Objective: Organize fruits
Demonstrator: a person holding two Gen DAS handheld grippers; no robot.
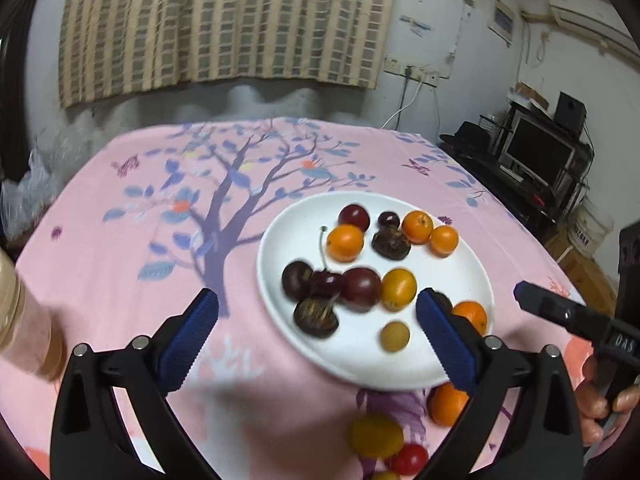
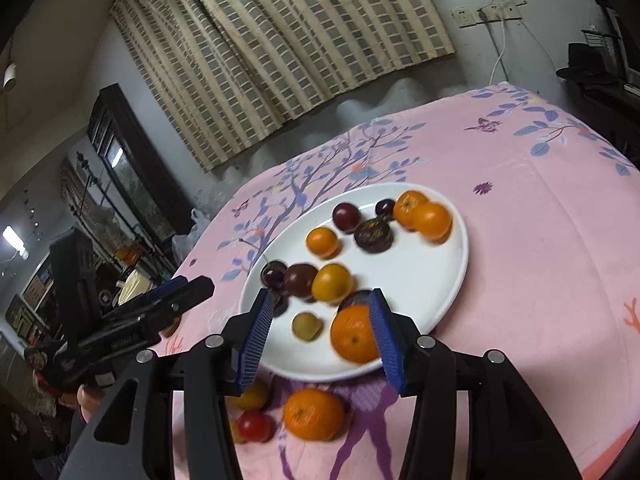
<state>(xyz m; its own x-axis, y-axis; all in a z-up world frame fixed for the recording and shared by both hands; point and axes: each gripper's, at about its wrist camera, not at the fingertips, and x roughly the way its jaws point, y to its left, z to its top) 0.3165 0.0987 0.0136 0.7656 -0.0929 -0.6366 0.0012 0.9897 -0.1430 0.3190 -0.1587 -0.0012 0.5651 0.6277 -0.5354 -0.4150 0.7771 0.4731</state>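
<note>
Hovering over the white plate (image 1: pixel 280 264) on the pink-clothed worktop (image 1: pixel 120 240), left tongs (image 1: pixel 316 312) gape wide and empty, right tongs (image 2: pixel 320 320) part-open beside an orange (image 2: pixel 354 334) near the rim, unpinched; a nudge might roll it off toward the strays (image 2: pixel 314 414) below.

The plate (image 1: pixel 280 240) is plain white; the tablecloth (image 1: pixel 120 240) is pink, printed with a purple tree and blue leaves; the fruit runs orange, yellow, red and dark maroon; the curtain (image 1: pixel 224 20) is beige with grey checks; both grippers are black with ribbed blue pads (image 2: pixel 256 336).
</note>
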